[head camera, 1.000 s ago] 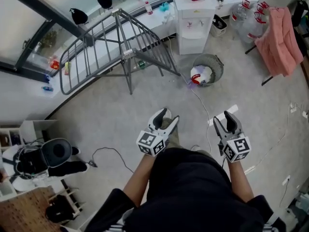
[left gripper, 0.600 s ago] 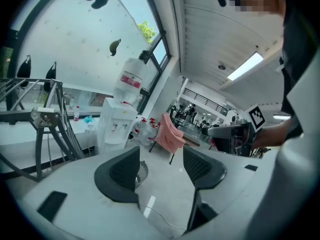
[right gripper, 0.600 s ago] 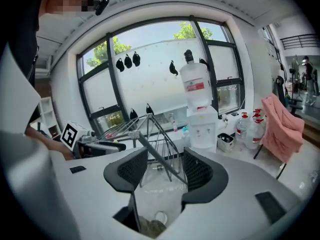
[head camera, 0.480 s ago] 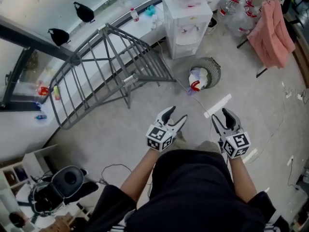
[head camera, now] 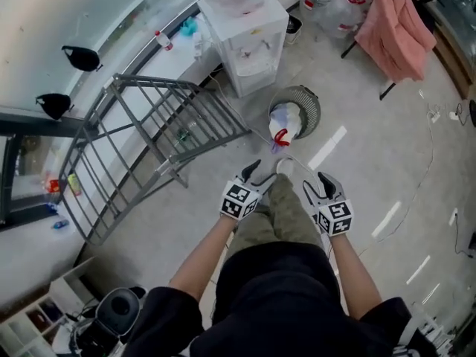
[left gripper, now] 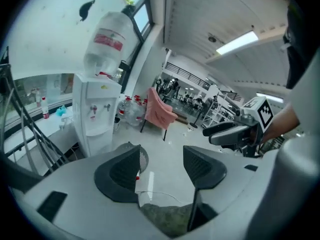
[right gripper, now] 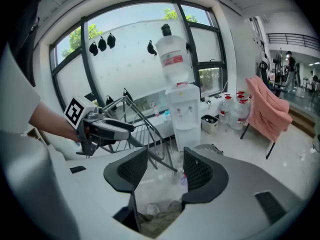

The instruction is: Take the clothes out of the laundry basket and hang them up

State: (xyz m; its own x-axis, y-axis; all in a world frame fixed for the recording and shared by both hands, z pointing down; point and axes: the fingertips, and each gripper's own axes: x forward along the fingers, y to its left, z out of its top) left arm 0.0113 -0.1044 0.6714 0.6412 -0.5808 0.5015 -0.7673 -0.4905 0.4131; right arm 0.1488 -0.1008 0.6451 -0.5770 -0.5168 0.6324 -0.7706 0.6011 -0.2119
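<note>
**Both Grippers Open, Basket Ahead**

The round mesh basket (head camera: 306, 99) stands on the floor near the water dispenser (head camera: 245, 43), with a white-and-red bundle (head camera: 284, 121) inside. The grey drying rack (head camera: 149, 147) stands to the basket's left. I hold the left gripper (head camera: 260, 173) and right gripper (head camera: 317, 186) apart from the basket, each with jaws spread and nothing gripped.
</note>
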